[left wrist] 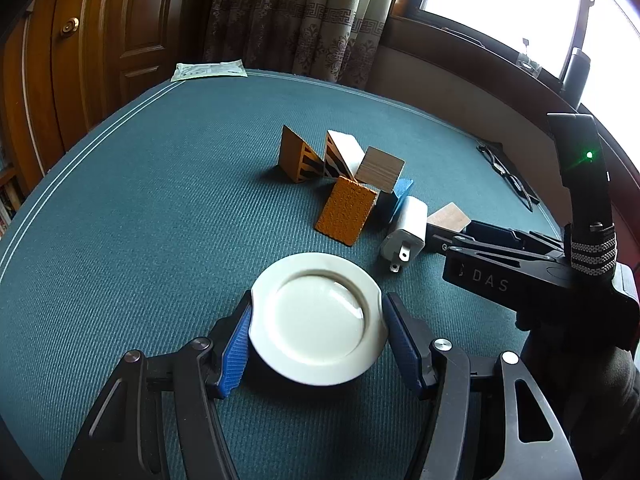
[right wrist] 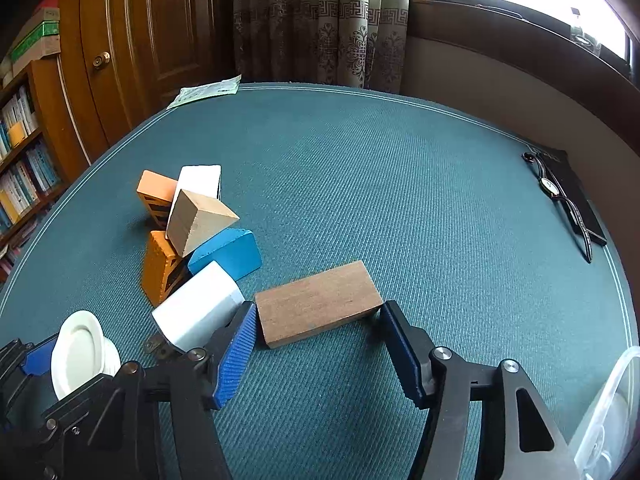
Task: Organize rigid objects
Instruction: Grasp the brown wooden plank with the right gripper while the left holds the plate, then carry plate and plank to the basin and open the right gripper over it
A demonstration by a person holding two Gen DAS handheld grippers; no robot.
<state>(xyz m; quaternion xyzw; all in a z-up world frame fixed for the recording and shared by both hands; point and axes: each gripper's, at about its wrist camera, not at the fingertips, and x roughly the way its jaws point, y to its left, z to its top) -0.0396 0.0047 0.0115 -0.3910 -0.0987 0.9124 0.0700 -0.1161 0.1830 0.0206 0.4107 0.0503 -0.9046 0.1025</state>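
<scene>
Step in hand: right gripper is set to pick up the brown wooden block lying flat on the teal table mat; judged the next item to be sorted.
Right tool: jaws straddle the block's two short ends; left pad looks to touch the near corner, right pad stands just beside the far end with a sliver of gap. No firm grip visible yet.
Left tool: left gripper has a small white dish between its pads, both pads against the rim; dish appears tilted and lifted off the mat.
Doing it well: square the pads to the block's end faces before closing, since the block sits skewed to the jaws; a corner-only bite could let it pivot out. Keep clear of the white charger, which lies just beside the left finger.
Block, look: flat rectangular slab, reddish-brown, fine grain, crisp edges.
Block, place: near edge of the mat, just right of the charger and the blue block.
Neighbours: jumbled pile of orange, white and plain wooden blocks further left, leaning on one another.
</scene>
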